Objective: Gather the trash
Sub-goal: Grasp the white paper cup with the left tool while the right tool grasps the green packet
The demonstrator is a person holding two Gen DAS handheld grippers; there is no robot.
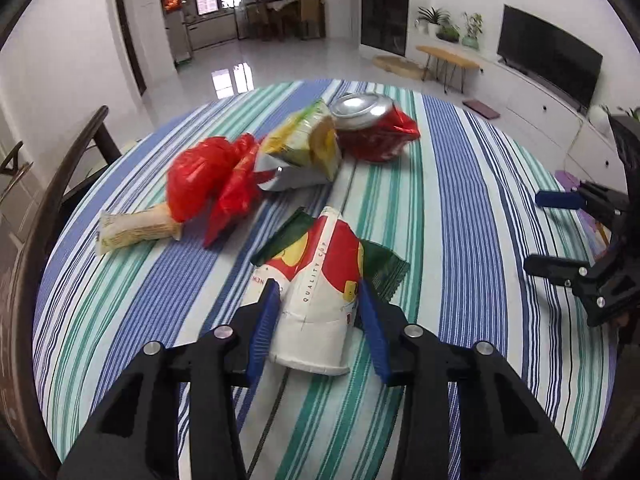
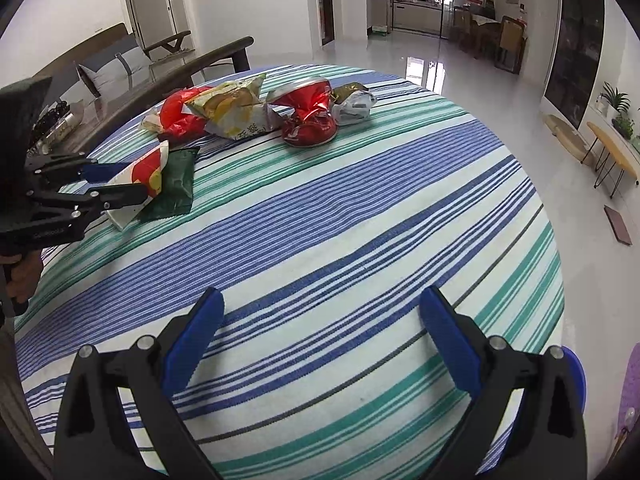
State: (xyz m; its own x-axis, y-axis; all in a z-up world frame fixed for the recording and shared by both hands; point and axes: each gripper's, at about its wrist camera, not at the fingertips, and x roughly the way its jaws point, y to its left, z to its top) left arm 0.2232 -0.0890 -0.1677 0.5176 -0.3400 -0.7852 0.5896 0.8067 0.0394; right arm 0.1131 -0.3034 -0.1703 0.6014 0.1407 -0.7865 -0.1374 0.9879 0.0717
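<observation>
My left gripper (image 1: pixel 318 292) has its blue pads (image 1: pixel 264 328) pressed against both sides of a flattened paper cup (image 1: pixel 316 280), narrow grip, cup lying on its side on the striped tablecloth (image 1: pixel 460 200), rim toward me, nothing visible in it. Cup sits partly on a dark green wrapper (image 1: pixel 380 268), near the table's left edge as the right wrist view frames it. My right gripper (image 2: pixel 320 332) is spread wide, nothing between the pads, just bare cloth under it near the table's near edge. Left view shows the cup print and pad contact close up; right view shows that same gripper from the side (image 2: pixel 116 188) with my hand (image 2: pixel 22 276) on its handle, cup (image 2: pixel 140 176) poking out past the fingers, green wrapper (image 2: pixel 176 188) beside it. Left view also catches my right gripper's fingers (image 1: pixel 560 200) at the right edge of the table. Toward the far edge: crushed red can (image 1: pixel 372 128), yellow-green snack bag (image 1: pixel 308 148) touching it, red plastic bag (image 1: pixel 212 180), pale noodle packet (image 1: pixel 136 232) partly under the red bag. Only the right view shows a crumpled grey wrapper (image 2: pixel 354 106) behind the can (image 2: pixel 308 118). Wooden chair (image 1: pixel 60 184) at the table's left edge.
</observation>
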